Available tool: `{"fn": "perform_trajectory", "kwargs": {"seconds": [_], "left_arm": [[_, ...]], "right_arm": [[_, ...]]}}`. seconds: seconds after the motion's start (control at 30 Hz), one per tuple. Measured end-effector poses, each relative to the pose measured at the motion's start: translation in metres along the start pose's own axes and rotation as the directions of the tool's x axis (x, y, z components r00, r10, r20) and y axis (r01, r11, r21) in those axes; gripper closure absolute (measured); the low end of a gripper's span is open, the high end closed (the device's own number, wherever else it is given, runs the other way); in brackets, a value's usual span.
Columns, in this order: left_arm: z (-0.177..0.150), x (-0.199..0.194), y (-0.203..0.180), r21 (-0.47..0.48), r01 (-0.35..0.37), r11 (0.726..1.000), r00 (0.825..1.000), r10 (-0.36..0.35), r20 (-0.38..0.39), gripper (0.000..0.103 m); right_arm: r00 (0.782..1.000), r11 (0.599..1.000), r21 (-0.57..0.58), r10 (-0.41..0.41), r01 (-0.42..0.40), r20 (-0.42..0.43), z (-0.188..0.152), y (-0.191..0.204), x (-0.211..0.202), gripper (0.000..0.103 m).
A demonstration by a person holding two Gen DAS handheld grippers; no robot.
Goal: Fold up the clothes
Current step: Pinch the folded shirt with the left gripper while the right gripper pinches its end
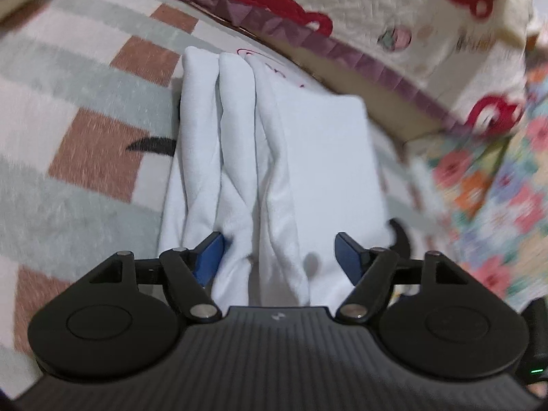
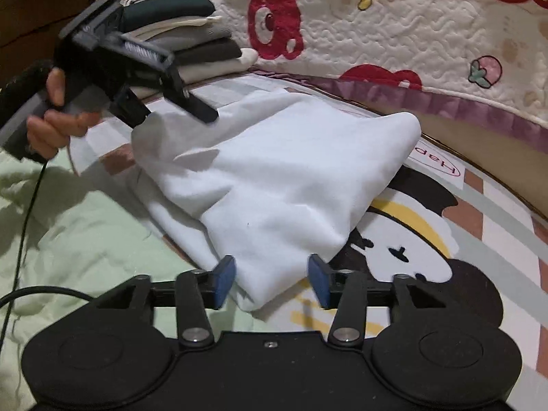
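The left gripper [image 1: 279, 257] had its blue-padded fingers [image 1: 209, 260] spread wide apart, with white cloth lying between them but not pinched. The right gripper [image 2: 272, 282] likewise stood parted, fingers [image 2: 224, 281] either side of the fabric. The person's left hand [image 2: 56, 120] gripped the left gripper's handle, tilted downward.

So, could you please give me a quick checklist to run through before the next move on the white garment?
1. Left gripper open around bunched folds: ok.
2. Right gripper open astride a corner of the white garment: ok.
3. Either gripper actually clamping cloth: not ok, both jaws stand apart.
4. Garment lying flat: not ok, it is ridged and humped.
5. Folded stack apart from the garment: ok.
6. Cable clear of the garment: ok.
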State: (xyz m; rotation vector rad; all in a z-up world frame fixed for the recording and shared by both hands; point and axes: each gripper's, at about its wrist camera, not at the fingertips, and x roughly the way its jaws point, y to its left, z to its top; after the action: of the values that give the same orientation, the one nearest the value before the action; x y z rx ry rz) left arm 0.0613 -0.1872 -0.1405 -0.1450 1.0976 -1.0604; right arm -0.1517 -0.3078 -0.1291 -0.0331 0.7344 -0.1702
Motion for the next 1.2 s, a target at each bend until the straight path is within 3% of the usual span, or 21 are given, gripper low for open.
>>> {"fn": "perform_trajectory", "kwargs": {"seconds": [0.07,0.13,0.2,0.23,0.3,0.33,0.37,0.4,0.6,0.67,0.8,0.83,0.87,1.07,1.13,1.2], "left_arm": [[0.002,0.012,-0.011,0.079,-0.044,0.996,0.997,0.049,-0.055,0.047],[0.008,0.011,-0.019,0.099,-0.068,0.993,0.994,0.076,-0.073,0.053],[0.014,0.008,-0.025,0.116,-0.073,0.991,0.994,0.082,-0.075,0.083],[0.017,0.004,-0.028,0.121,-0.067,0.990,0.995,0.076,-0.070,0.086],[0.024,-0.004,-0.031,0.098,-0.034,0.995,0.998,0.039,-0.046,0.088],[0.028,-0.009,-0.033,0.085,-0.013,0.996,0.999,0.016,-0.032,0.089],[0.031,-0.013,-0.035,0.081,0.001,0.997,1.000,0.000,-0.013,0.090],[0.033,-0.018,-0.038,0.078,0.015,0.997,1.000,-0.015,0.006,0.090],[0.019,-0.014,-0.029,0.051,-0.019,0.999,1.000,0.018,0.020,0.090],[0.013,-0.011,-0.024,0.039,-0.033,0.999,0.999,0.033,0.018,0.091],[0.007,-0.011,-0.022,0.055,-0.066,0.996,0.997,0.065,0.034,0.092],[0.006,-0.012,-0.024,0.068,-0.076,0.995,0.996,0.073,0.042,0.093],[0.005,-0.017,-0.027,0.082,-0.086,0.993,0.995,0.082,0.050,0.093],[0.002,-0.041,-0.044,0.162,-0.150,0.975,0.986,0.136,0.095,0.093],[-0.009,-0.022,-0.033,0.147,-0.206,0.968,0.979,0.204,0.029,0.093],[-0.017,-0.018,-0.028,0.129,-0.217,0.968,0.976,0.214,0.034,0.092]], "right_arm": [[1.000,1.000,-0.005,-0.028,0.028,-0.006,-0.002,0.003,0.004,0.045],[0.998,0.998,-0.010,-0.056,0.056,-0.012,-0.005,0.006,0.008,0.041],[0.996,0.996,-0.016,-0.085,0.084,-0.018,-0.007,0.009,0.012,0.040],[0.995,0.995,-0.015,-0.097,0.097,-0.018,-0.008,0.010,0.013,0.040],[0.993,0.993,0.003,-0.114,0.114,-0.006,-0.011,0.010,0.008,0.042],[0.992,0.992,0.012,-0.122,0.122,-0.001,-0.013,0.010,0.006,0.051],[0.991,0.991,0.022,-0.131,0.131,0.005,-0.014,0.010,0.004,0.087],[0.990,0.990,0.031,-0.140,0.139,0.011,-0.016,0.010,0.001,0.096],[0.983,0.980,0.083,-0.184,0.182,0.013,-0.023,0.012,-0.002,0.091],[0.980,0.975,0.100,-0.200,0.198,0.008,-0.024,0.015,0.003,0.062],[0.980,0.975,0.114,-0.195,0.190,0.034,-0.023,0.012,0.016,0.057],[0.984,0.977,0.125,-0.176,0.171,0.028,-0.021,0.006,0.016,0.064],[0.986,0.978,0.134,-0.165,0.160,0.026,-0.018,0.002,0.015,0.098],[0.985,0.973,0.159,-0.172,0.167,0.018,-0.021,-0.007,0.001,0.096],[0.986,0.973,0.166,-0.167,0.163,0.009,-0.024,-0.008,-0.001,0.097],[0.987,0.972,0.173,-0.161,0.159,0.000,-0.027,-0.010,-0.002,0.097]]}}
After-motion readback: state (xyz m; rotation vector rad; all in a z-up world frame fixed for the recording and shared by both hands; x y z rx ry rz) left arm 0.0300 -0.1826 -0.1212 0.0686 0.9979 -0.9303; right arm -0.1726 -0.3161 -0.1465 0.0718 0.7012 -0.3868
